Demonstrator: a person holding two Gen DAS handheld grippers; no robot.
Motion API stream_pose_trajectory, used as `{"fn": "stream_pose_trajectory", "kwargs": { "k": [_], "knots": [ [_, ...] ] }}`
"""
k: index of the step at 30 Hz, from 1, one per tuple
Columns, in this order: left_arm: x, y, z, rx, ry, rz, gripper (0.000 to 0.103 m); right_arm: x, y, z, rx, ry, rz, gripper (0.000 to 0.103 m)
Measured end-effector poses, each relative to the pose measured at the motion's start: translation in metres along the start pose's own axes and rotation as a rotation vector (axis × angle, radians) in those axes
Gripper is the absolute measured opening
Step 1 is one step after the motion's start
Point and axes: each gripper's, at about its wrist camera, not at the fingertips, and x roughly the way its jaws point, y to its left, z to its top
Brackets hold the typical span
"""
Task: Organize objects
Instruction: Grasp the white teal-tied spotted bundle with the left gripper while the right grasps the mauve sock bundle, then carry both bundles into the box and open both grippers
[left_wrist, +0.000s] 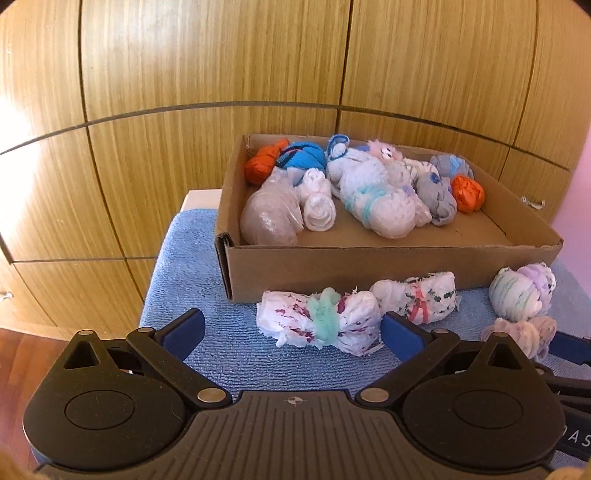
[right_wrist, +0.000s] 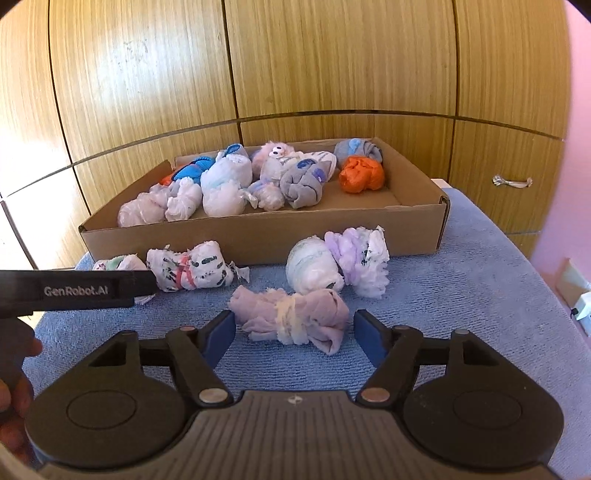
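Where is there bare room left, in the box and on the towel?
In the box: bare floor along the near wall and the right corner in front of the orange bundle. The back is crowded with bundles. On the towel: free to the right of the purple-white bundle; the strip before the box is crowded.

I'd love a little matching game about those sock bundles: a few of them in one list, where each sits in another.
Things:
1. Orange bundle
2. Pink bundle
3. Green-tied bundle
4. Red-tied bundle

Places:
A. on the towel, between the left gripper's fingers
B. on the towel, against the box's front wall
C. inside the box
D. on the towel, between the right gripper's fingers

Pairs: 1-C, 2-D, 3-A, 4-B
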Motion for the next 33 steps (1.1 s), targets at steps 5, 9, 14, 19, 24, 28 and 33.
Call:
{"fn": "stream_pose_trajectory", "kwargs": {
  "k": [5,9,14,19,24,28,33],
  "knots": [
    [0.003,0.001,-0.001,-0.027,-0.003,-0.030,0.092,0.001,0.004,-0.001,-0.015,-0.013,0.008,0.060],
    [-0.002,-0.001,-0.002,-0.016,-0.016,-0.081,0.070,-0.007,-0.001,-0.005,-0.024,-0.037,0.038,0.058],
    [-0.008,-0.003,-0.005,-0.009,-0.021,-0.076,0.068,-0.027,-0.013,-0.011,-0.039,-0.061,0.091,0.058],
    [-0.018,-0.005,-0.007,0.005,-0.025,-0.082,0.068,-0.039,-0.019,-0.008,-0.044,-0.082,0.123,0.058],
    [-0.038,-0.007,-0.007,0.023,-0.029,-0.088,0.068,-0.054,-0.028,-0.002,-0.036,-0.105,0.153,0.058],
    [-0.056,-0.015,0.007,0.061,-0.046,-0.097,0.068,-0.067,-0.042,0.014,-0.044,-0.148,0.159,0.059],
    [-0.070,-0.038,0.045,0.113,-0.076,-0.159,0.068,-0.077,-0.067,0.054,-0.099,-0.216,0.171,0.059]
  ]
}}
